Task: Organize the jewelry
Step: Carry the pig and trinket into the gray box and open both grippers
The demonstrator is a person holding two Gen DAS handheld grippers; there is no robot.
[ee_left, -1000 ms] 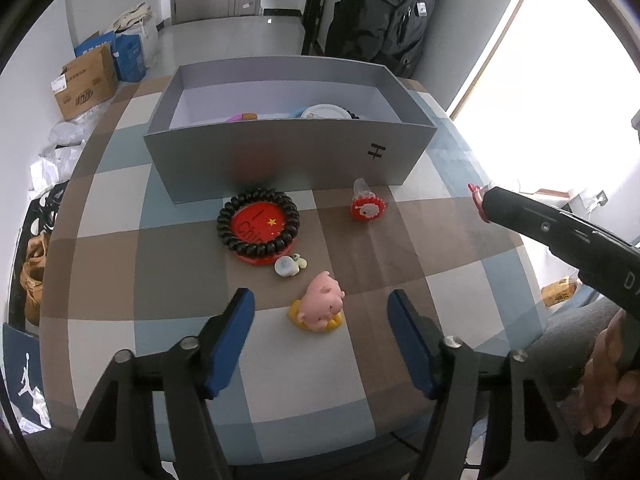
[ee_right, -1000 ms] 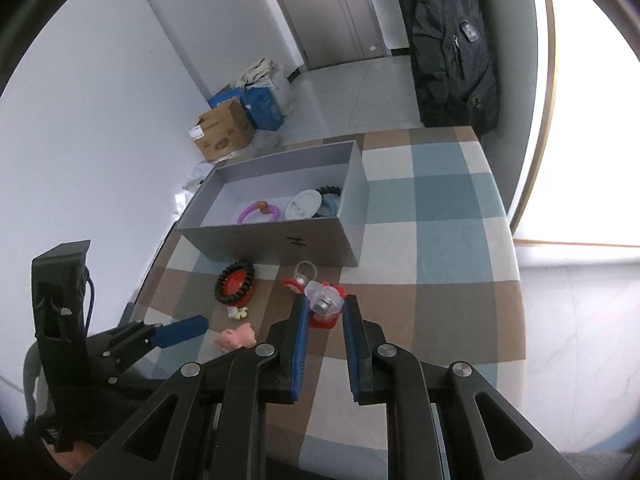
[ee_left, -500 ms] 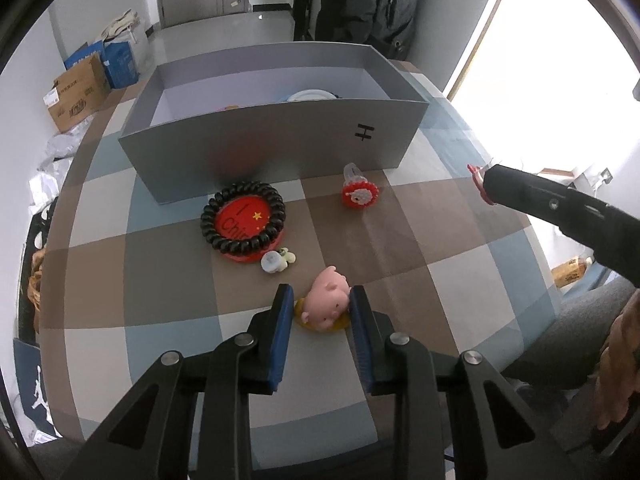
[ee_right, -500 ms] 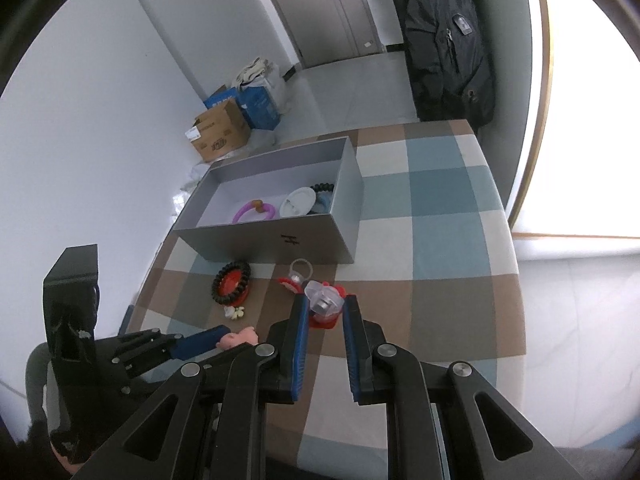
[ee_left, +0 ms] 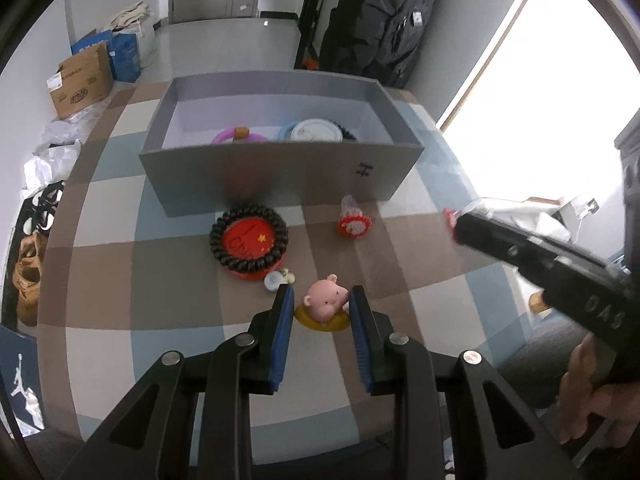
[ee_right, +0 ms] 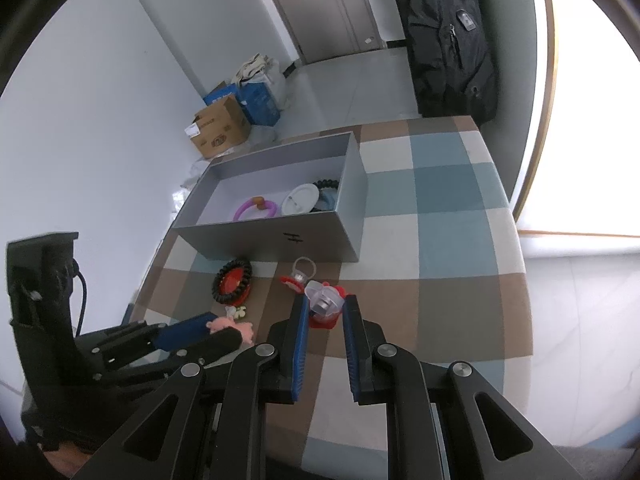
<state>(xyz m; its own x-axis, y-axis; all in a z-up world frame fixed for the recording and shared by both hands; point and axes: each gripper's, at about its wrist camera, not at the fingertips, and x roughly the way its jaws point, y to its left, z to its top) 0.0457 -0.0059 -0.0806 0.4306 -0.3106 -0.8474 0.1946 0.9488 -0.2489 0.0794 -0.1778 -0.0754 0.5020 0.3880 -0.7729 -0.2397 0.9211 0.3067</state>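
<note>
Our left hand-held gripper (ee_left: 321,307) has closed its fingers around the small, light, rubbery-looking pink pig (ee_left: 326,302) on the worktop (ee_left: 168,264), gripping its sides, while the right hand-held gripper (ee_right: 323,307) clamps a red trinket (ee_right: 325,308).

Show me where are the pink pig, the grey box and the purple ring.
pink pig (ee_left: 326,301), left wrist view, on its head.
grey box (ee_left: 280,172), left wrist view, on its front wall.
purple ring (ee_right: 256,209), right wrist view, on its band.
</note>
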